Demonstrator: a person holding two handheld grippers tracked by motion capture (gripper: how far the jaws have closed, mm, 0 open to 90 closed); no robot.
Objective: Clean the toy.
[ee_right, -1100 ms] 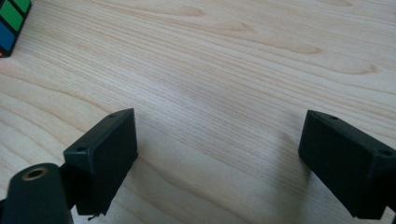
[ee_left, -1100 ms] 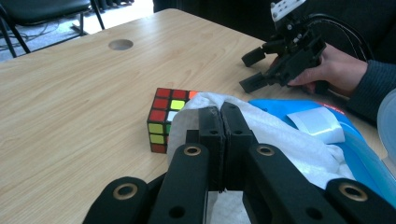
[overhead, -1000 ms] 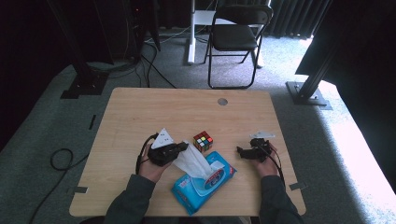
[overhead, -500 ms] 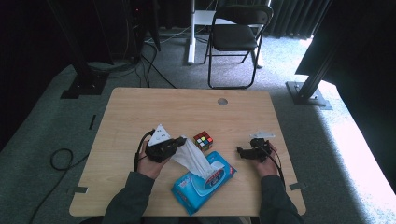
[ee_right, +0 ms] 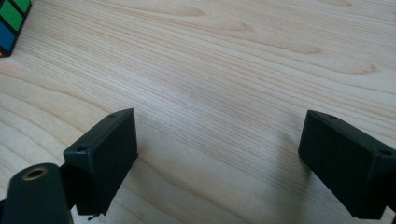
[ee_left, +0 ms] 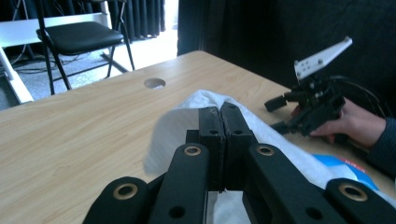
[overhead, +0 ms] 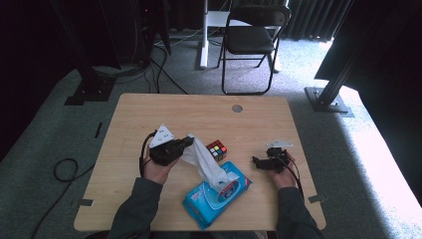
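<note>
My left gripper is shut on the end of a white wipe, which stretches down and right into the opening of a blue wipes pack near the table's front edge. In the left gripper view the closed jaws pinch the wipe, and the pack's corner shows at lower right. My right gripper lies at the table's right with its jaws wide apart and nothing between them. The right gripper view has the right gripper over bare wood.
A colour cube sits between the two grippers, just behind the pack; its corner shows in the right gripper view. The wooden table has a round cable hole at the back. A black folding chair stands beyond the table.
My left gripper has risen and drawn back to the left with the wipe, pulling more of it out of the pack. The right gripper has stayed put.
</note>
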